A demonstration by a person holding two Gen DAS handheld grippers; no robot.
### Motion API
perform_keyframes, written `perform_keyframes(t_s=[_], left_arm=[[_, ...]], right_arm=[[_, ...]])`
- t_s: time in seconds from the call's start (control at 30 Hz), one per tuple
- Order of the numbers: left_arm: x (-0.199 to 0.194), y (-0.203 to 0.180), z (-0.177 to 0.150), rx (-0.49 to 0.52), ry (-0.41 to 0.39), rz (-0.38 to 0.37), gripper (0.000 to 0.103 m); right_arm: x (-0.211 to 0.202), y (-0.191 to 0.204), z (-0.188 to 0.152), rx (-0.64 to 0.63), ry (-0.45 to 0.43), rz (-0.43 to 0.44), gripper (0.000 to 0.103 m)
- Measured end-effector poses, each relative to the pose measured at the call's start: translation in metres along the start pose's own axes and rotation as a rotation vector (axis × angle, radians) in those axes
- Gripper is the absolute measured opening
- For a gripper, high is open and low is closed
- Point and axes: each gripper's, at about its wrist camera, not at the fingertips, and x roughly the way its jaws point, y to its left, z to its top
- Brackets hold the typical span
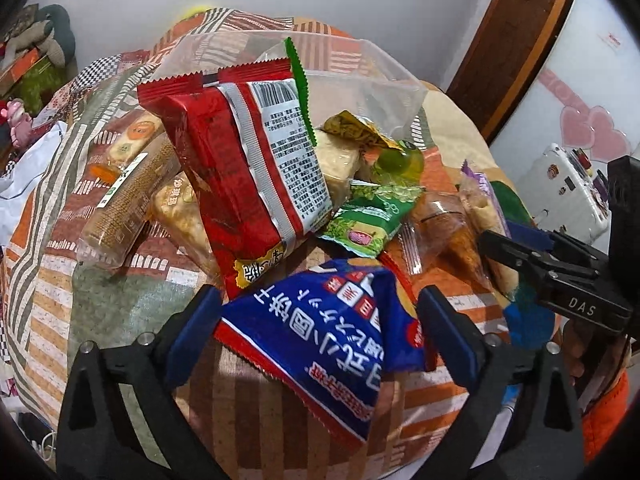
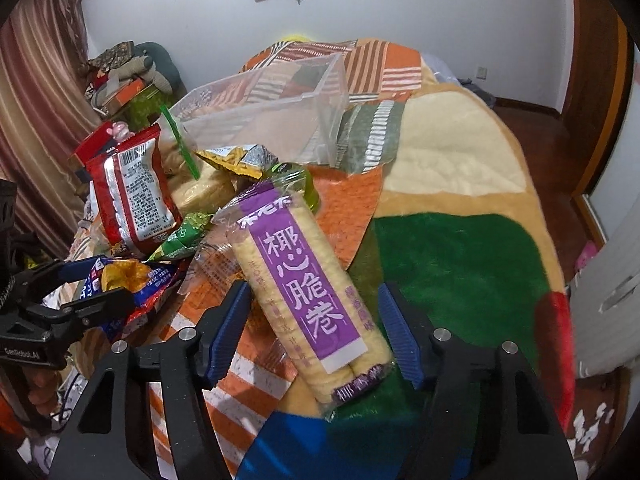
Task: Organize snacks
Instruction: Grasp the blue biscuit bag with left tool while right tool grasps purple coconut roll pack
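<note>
A pile of snack packets lies on a patchwork blanket. My left gripper (image 1: pixel 320 320) is open, its blue pads on either side of a blue packet (image 1: pixel 320 340) with white writing; whether they touch it I cannot tell. My right gripper (image 2: pixel 314 330) is open around a long purple-labelled pack of crisp rolls (image 2: pixel 304 292); it also shows at the right of the left wrist view (image 1: pixel 486 216). A red packet (image 1: pixel 248 172) leans upright in the pile, with a green packet (image 1: pixel 368 220) and a yellow one (image 1: pixel 356 128) beside it. A clear plastic box (image 2: pixel 280 116) stands behind the pile.
Biscuit packs (image 1: pixel 128 192) lie left of the red packet. A green jelly cup (image 1: pixel 400 160) sits in the pile. The blanket's green and cream patches (image 2: pixel 460 260) spread to the right. A white suitcase (image 1: pixel 568 188) stands by a wooden door. Curtains (image 2: pixel 36 120) hang at the left.
</note>
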Motion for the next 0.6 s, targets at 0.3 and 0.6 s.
perform_keyframes(t_s=[0.3, 0.6], left_arm=[[0.006, 0.001, -0.001, -0.009, -0.021, -0.009, 0.1], [-0.013, -0.001, -0.005, 0.042, -0.046, -0.018, 0.065]], right_arm=[[-0.001, -0.001, -0.002, 0.001, -0.011, 0.0, 0.047], [-0.01, 0.002, 0.0, -0.001, -0.045, -0.015, 0.044]])
